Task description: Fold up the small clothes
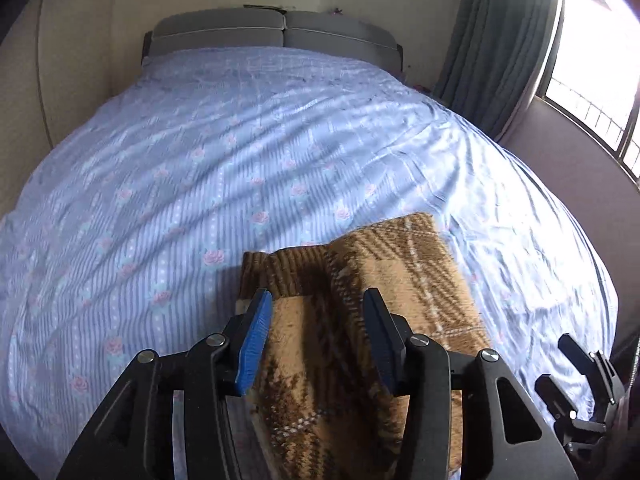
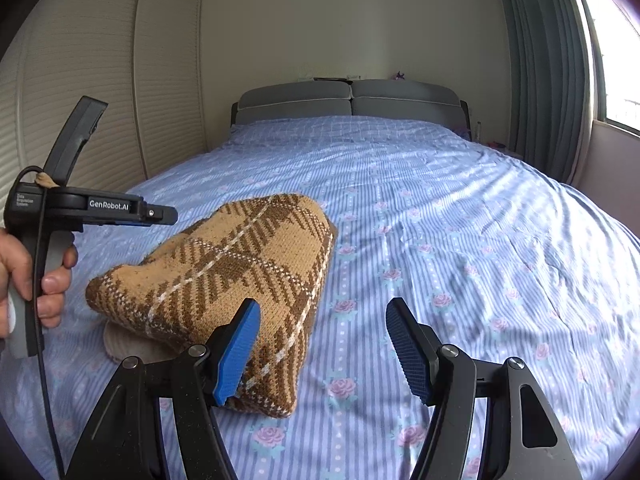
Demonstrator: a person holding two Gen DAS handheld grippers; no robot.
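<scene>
We hold our left gripper (image 1: 316,312) tilted down over the folded plaid sweater (image 2: 224,276), jaws apart, nothing clasped. Our right gripper (image 2: 322,316) hovers beside it, gaping empty.

Sweater's near end (image 1: 320,420): your left hand-held gripper (image 1: 316,340) covers it.
Cream layer (image 2: 124,346): mostly buried under the sweater.
Headboard clutter (image 2: 336,78): too small for you to identify.

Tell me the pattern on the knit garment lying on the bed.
Tan and brown plaid crossed by thin white lines on the knit garment; clearest from the right wrist view.
</scene>
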